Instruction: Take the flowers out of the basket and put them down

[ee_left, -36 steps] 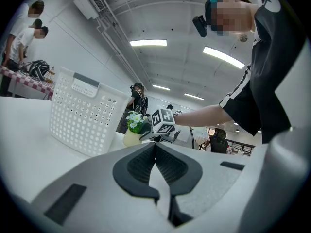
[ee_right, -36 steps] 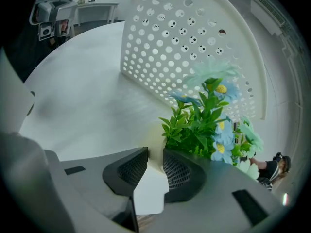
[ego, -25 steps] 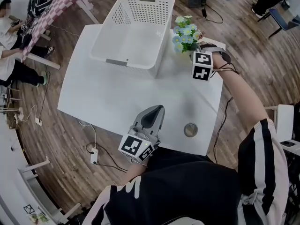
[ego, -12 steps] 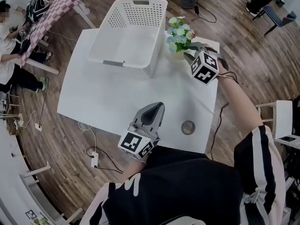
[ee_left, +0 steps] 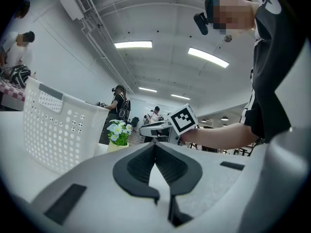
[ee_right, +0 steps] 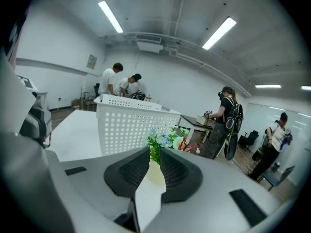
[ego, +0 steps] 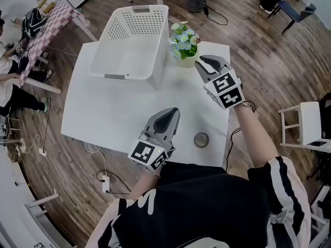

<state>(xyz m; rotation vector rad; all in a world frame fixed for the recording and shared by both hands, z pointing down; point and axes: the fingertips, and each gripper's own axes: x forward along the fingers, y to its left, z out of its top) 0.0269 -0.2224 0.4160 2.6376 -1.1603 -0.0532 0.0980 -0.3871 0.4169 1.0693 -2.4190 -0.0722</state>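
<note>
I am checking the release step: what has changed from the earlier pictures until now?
The right tongs drew back from the flowers toward the person and are now clear of them. The flowers, the basket and the left tongs stayed in place.

Head view: high above white rectangular table (ego: 119, 112), looking steeply down, whole top in frame. Left gripper view: low near front edge, facing far end. Right gripper view: low at right side, close to blue-and-white flowers in cream pot (ee_right: 163, 140) — framed in jaw gap. All three share white perforated plastic basket (ego: 135, 79) and flowers.
</note>
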